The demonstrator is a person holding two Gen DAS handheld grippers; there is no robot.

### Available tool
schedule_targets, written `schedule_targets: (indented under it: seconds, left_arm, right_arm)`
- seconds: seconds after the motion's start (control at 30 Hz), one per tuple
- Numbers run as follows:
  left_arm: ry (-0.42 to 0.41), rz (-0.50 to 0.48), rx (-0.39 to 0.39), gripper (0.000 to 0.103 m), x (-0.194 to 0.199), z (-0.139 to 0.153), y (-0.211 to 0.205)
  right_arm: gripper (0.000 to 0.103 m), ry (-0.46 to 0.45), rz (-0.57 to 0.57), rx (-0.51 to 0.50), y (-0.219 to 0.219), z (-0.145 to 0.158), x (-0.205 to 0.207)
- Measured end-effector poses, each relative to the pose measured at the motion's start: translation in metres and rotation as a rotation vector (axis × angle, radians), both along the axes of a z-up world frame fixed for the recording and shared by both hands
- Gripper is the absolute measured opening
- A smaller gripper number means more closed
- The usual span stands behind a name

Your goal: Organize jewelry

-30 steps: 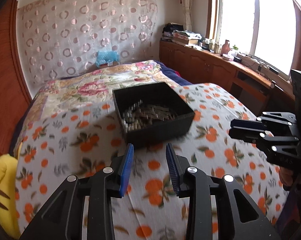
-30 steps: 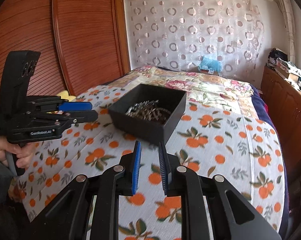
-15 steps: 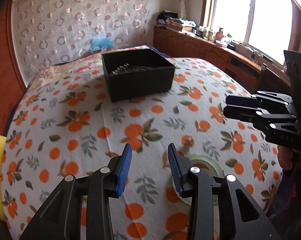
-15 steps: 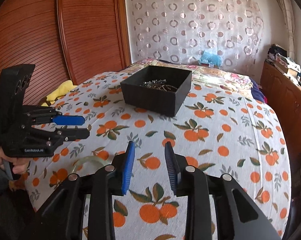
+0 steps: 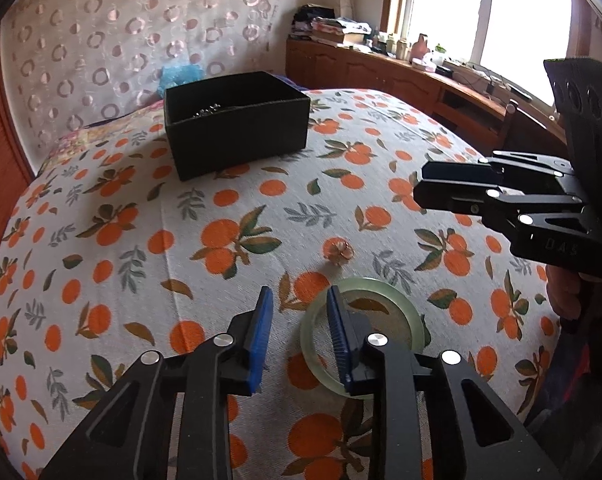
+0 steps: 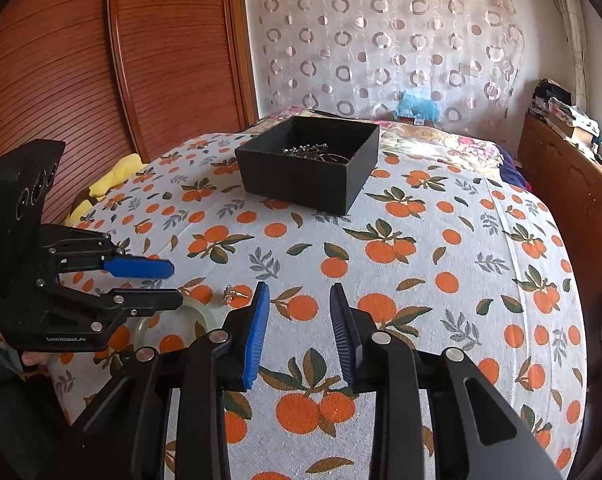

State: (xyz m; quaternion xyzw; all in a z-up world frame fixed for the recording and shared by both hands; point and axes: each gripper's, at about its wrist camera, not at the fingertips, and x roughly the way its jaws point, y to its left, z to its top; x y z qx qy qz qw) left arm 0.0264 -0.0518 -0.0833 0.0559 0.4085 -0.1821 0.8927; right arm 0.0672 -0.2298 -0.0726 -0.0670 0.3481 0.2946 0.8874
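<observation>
On the orange-print cloth lies a pale green bangle (image 5: 377,284) (image 6: 203,312). My left gripper (image 5: 299,292) (image 6: 175,284) hangs low over its left rim. That rim lies between the closing jaws, with the left pad still apart from it. Just beyond the bangle rests a small flower-shaped piece (image 5: 338,250) (image 6: 233,294). A black box (image 5: 241,148) (image 6: 297,178) farther back holds silver jewelry (image 6: 313,151). My right gripper (image 6: 299,287) (image 5: 419,182) is open above bare cloth to the right of the bangle, with nothing in it.
The cloth covers a bed that drops away at its edges. A yellow cloth (image 6: 113,178) lies by the wooden wardrobe doors (image 6: 101,60). A cluttered wooden cabinet (image 5: 381,68) runs under the window. A person's hand (image 5: 561,296) holds the right gripper.
Both grippers have drawn back from the box and sunk toward the cloth. The bangle and the small piece came into view. The left jaws narrowed over the bangle's rim; the right jaws widened.
</observation>
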Motion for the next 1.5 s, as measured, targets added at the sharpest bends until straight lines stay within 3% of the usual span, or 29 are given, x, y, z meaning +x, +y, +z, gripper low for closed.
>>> schedule_targets:
  seconds: [0.33,0.57,0.97,1.5]
  left_arm:
    - [0.011,-0.013,0.007,0.019,0.000,-0.004,-0.002]
    - [0.003,-0.022,0.016,0.007,-0.004,-0.004,-0.001]
    - [-0.049,0.086,-0.019,0.007,-0.014,0.012,0.040]
    - [-0.099,0.180,-0.047,0.007,-0.005,0.026,0.072]
  right_arm:
    - [0.034,0.006,0.006,-0.002,0.002,-0.002,0.000]
    - [0.034,0.012,0.015,-0.004,0.005,-0.004,0.001]
    - [0.034,0.042,0.092,-0.034,0.033,-0.013,-0.002]
    - [0.034,0.073,0.189,-0.160,0.071,-0.026,0.009]
